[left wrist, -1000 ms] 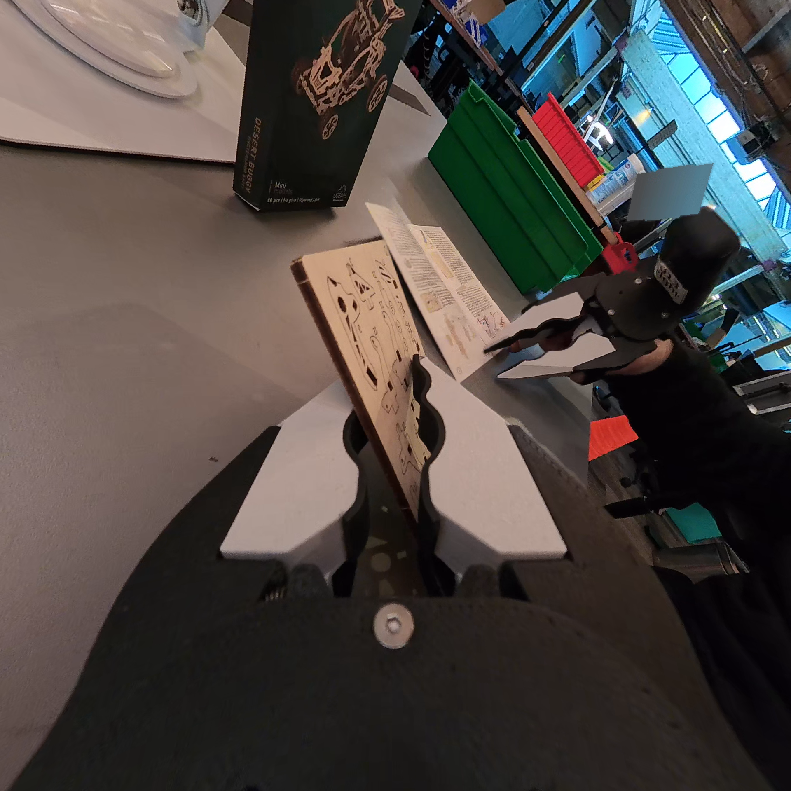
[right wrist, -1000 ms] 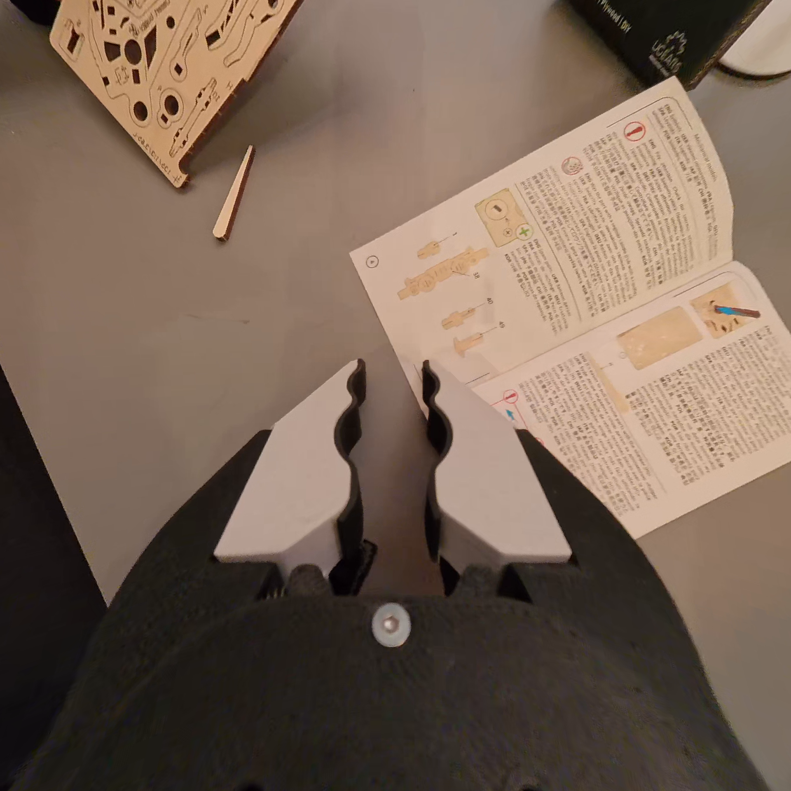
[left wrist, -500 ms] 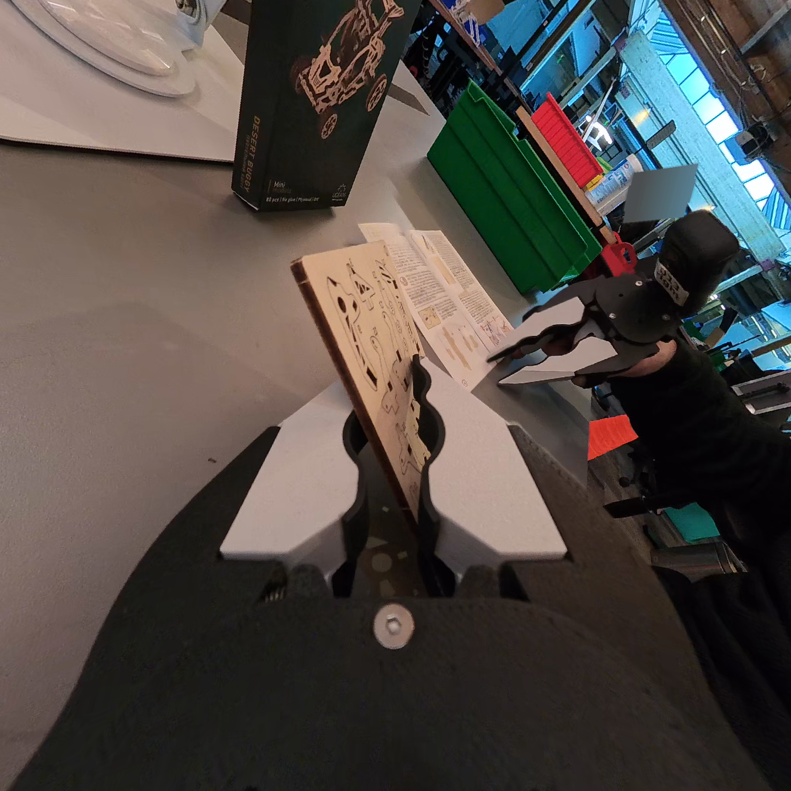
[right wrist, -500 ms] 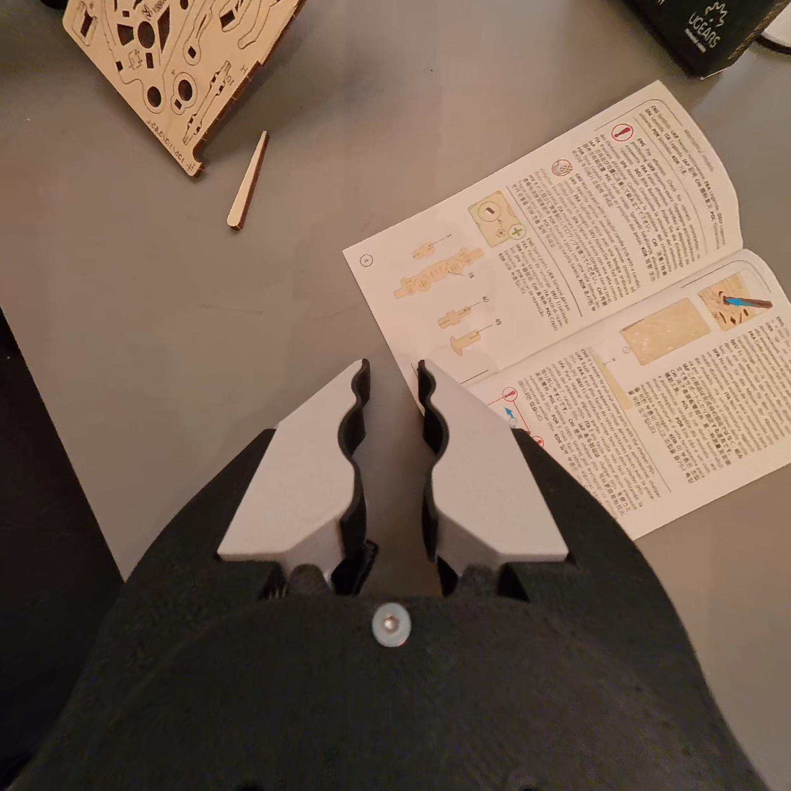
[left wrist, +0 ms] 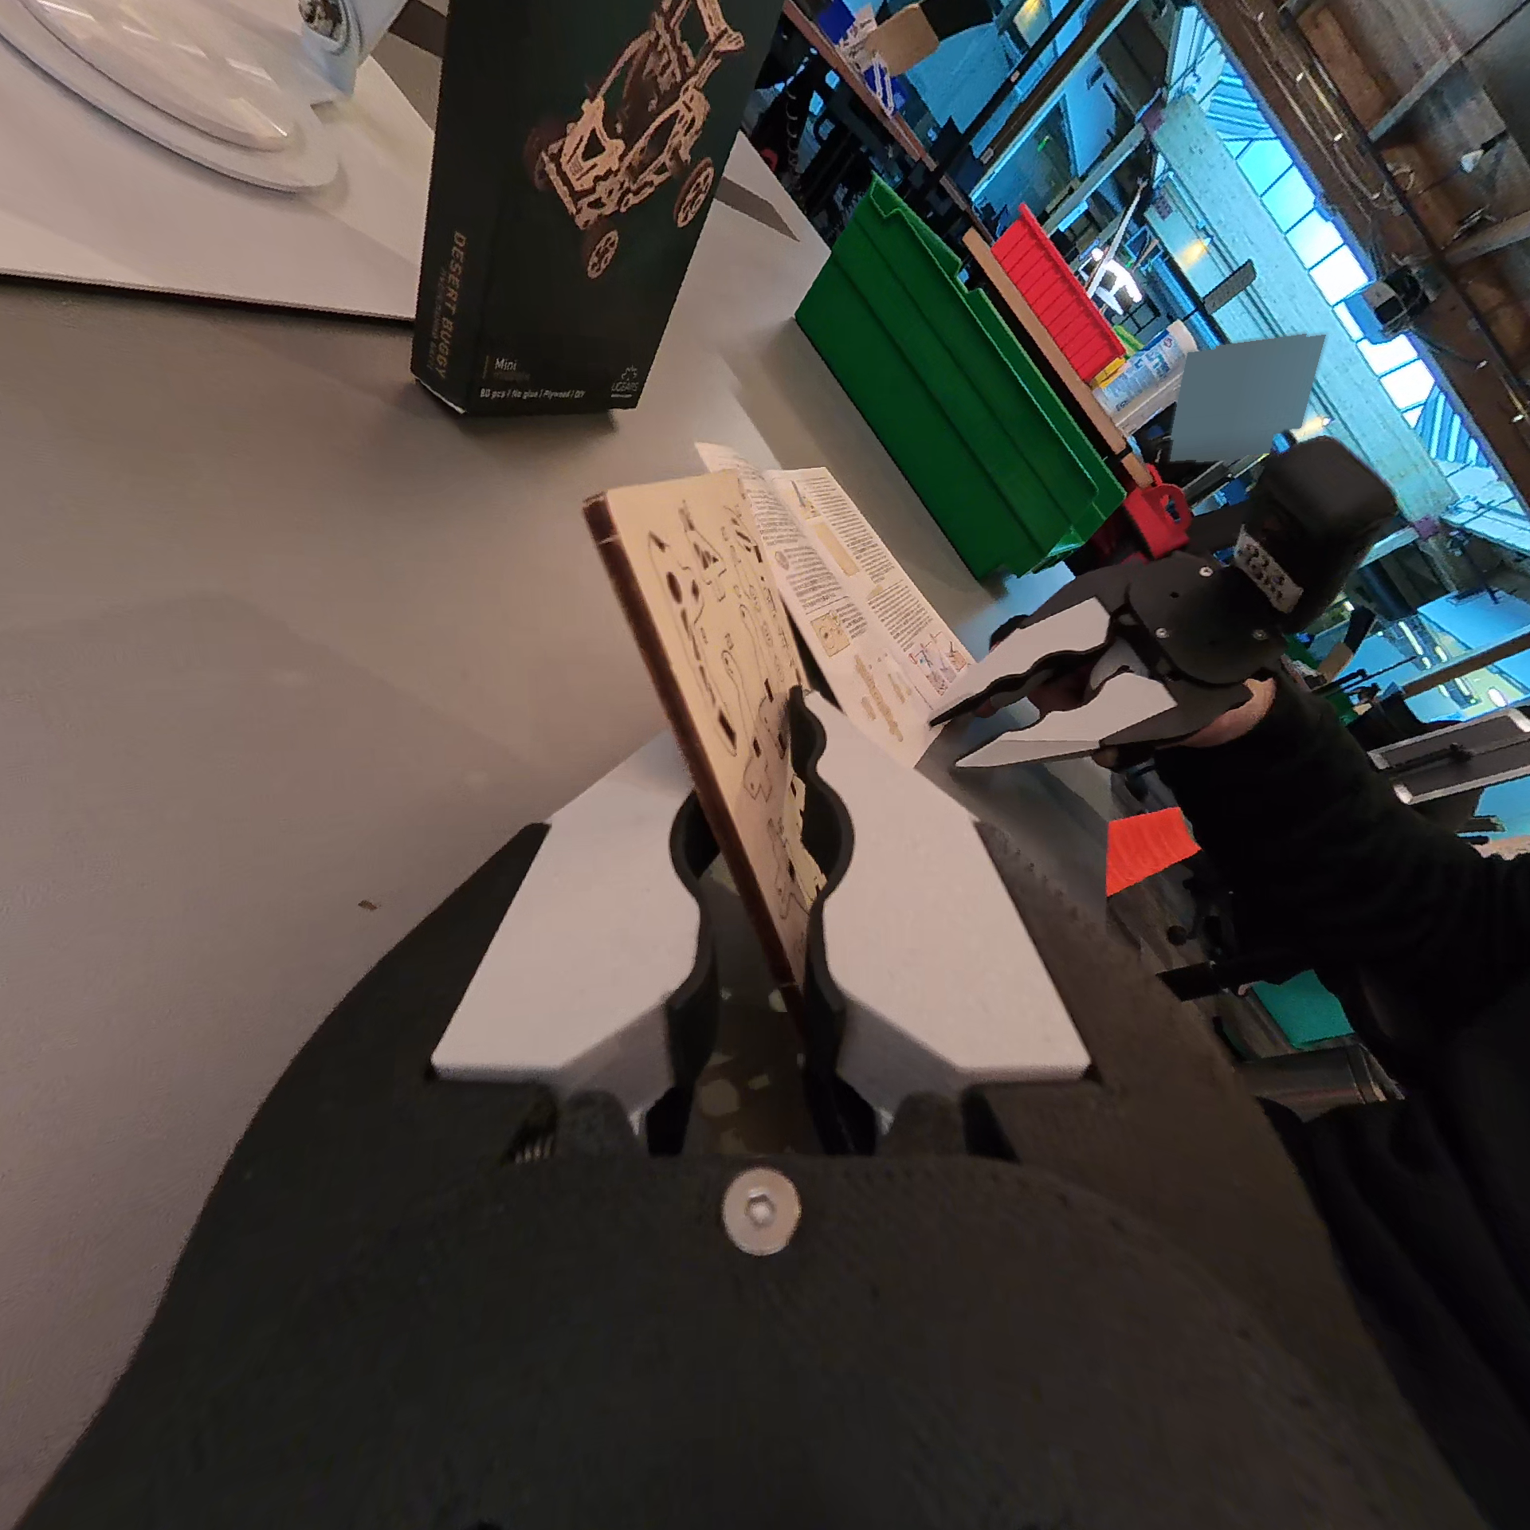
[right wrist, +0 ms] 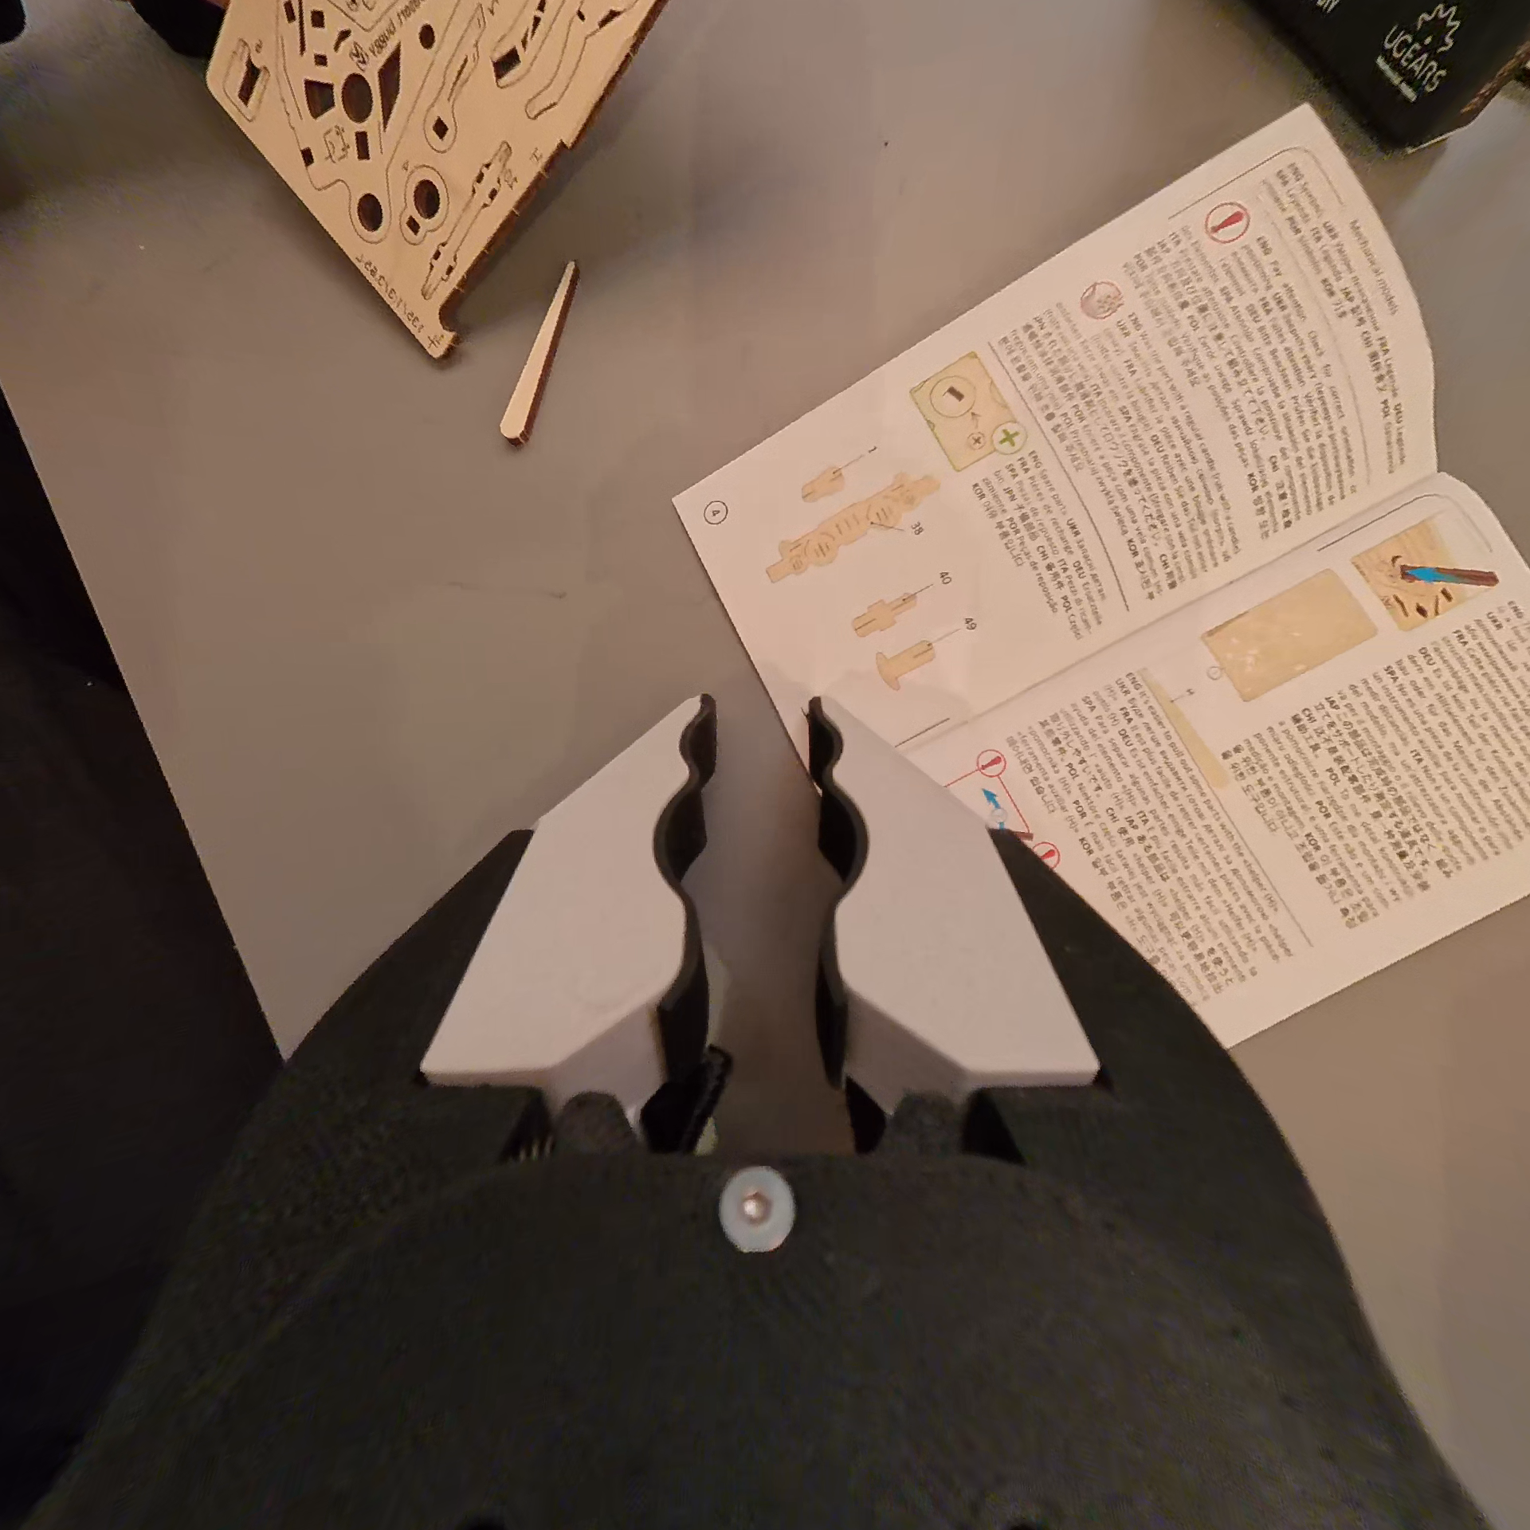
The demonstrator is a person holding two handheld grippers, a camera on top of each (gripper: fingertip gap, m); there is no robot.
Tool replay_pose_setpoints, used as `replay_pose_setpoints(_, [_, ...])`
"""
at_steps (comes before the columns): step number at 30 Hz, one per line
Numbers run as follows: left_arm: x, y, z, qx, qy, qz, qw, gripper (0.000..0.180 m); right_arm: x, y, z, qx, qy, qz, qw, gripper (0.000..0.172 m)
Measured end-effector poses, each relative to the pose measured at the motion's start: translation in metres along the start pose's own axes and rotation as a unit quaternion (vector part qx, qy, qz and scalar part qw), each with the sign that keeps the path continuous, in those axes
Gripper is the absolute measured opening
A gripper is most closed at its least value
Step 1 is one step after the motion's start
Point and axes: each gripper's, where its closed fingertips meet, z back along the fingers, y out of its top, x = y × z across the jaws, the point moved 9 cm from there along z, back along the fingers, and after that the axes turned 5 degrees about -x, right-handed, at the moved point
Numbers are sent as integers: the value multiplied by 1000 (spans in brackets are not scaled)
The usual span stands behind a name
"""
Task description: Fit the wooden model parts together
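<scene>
My left gripper (left wrist: 745, 745) is shut on a pale laser-cut wooden parts sheet (left wrist: 704, 629) and holds it on edge, tilted, above the grey table (left wrist: 248, 662). The same sheet shows at the top left of the right wrist view (right wrist: 414, 141), with a loose tapered wooden stick (right wrist: 540, 356) lying on the table beside it. My right gripper (right wrist: 757, 712) is open and empty, low over the table at the near corner of an open instruction booklet (right wrist: 1159, 579). It also shows in the left wrist view (left wrist: 952, 737), to the right of the sheet.
A dark green model box (left wrist: 563, 190) stands behind the sheet, and its corner shows in the right wrist view (right wrist: 1407, 58). Green bins (left wrist: 952, 389) stand at the far right. A white disc (left wrist: 165, 83) lies on a white board at the back left. The table's near edge (right wrist: 149, 662) runs left of my right gripper. There is about 20 cm between the tips of the two grippers.
My right gripper's jaws have narrowed a little and it has shifted slightly toward the sheet and lower. My left gripper keeps its hold on the sheet, nearly still.
</scene>
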Motion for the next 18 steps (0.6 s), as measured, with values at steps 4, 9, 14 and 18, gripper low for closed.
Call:
replay_pose_setpoints(4, [1, 1, 1, 8, -12, 5, 1000, 7, -2, 2, 3, 4, 2, 10, 1000, 21])
replay_pose_setpoints(9, [7, 3, 1, 18, -46, 18, 999, 3, -6, 6, 11, -4, -6, 38, 999, 25])
replay_pose_setpoints(14, [13, 9, 3, 42, -84, 34, 995, 2, -18, 26, 31, 32, 12, 50, 998, 23])
replay_pose_setpoints(18, [19, 15, 7, 62, -117, 50, 990, 2, -36, 55, 41, 96, 44, 37, 994, 23])
